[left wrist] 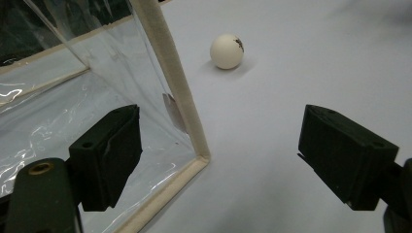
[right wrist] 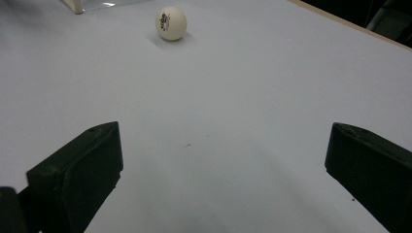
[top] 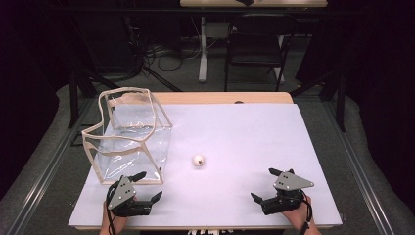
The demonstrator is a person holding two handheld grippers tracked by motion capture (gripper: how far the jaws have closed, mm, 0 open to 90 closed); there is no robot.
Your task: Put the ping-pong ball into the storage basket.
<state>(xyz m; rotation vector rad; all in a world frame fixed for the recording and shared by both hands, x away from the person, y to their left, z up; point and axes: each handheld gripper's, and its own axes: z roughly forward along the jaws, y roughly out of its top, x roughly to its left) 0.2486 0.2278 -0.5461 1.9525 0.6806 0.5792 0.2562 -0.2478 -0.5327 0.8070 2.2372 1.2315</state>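
Note:
A white ping-pong ball (top: 198, 160) with a small dark print lies alone near the middle of the white table top (top: 244, 132). To its left lies a clear plastic bag (top: 129, 139) with cream edging, tipped on its side. My left gripper (top: 146, 185) rests near the front left, open, its jaws straddling the bag's near corner (left wrist: 199, 158); the ball (left wrist: 226, 51) sits beyond. At the front right my right gripper (top: 264, 184) is open and empty, pointing toward the ball (right wrist: 171, 23) some way ahead.
The table's front edge runs just behind both hands. Past the far edge stand a dark chair (top: 257, 44) and a table leg (top: 202, 49) with cables on the floor. Metal rails (top: 44, 171) flank the table.

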